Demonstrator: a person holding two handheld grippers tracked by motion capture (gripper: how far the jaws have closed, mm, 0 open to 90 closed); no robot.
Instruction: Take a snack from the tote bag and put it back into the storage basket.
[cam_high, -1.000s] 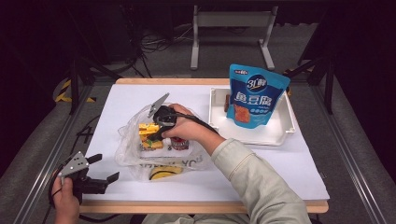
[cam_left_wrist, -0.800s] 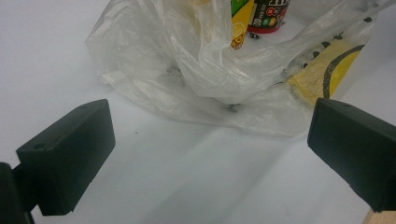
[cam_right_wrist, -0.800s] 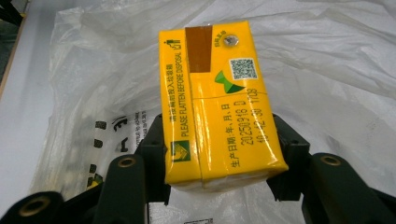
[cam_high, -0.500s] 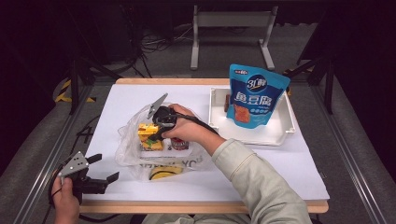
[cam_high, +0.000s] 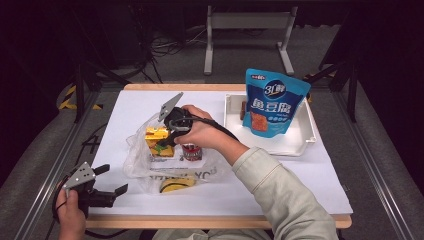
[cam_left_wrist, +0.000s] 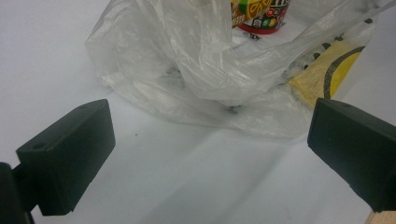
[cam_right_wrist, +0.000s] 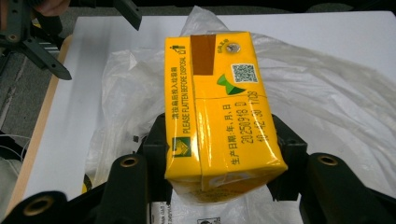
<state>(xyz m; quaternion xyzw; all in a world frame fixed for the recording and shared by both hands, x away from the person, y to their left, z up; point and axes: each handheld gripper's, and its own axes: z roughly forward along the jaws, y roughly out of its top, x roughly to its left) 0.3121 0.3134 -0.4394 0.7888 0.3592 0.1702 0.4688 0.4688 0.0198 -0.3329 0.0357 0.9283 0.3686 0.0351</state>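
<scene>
Yellow juice carton (cam_right_wrist: 219, 116) sits clamped between the jaws of our right tool (cam_high: 172, 131), which have just closed on it, above the clear plastic bag (cam_high: 150, 155); our left tool (cam_high: 102, 187) rests wide open at the table (cam_high: 280, 190) edge, holding nothing, facing the bag.

Yellow drink carton (cam_right_wrist: 219, 112), gripped, above clear plastic bag (cam_high: 145, 160).

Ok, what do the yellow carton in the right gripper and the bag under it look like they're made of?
Yellow carton: looks like glossy coated paperboard, judging by its sharp folded edges, taped seam and printed date.
Bag: thin clear plastic film, since it wrinkles, shines, and lets the items inside show through.
</scene>
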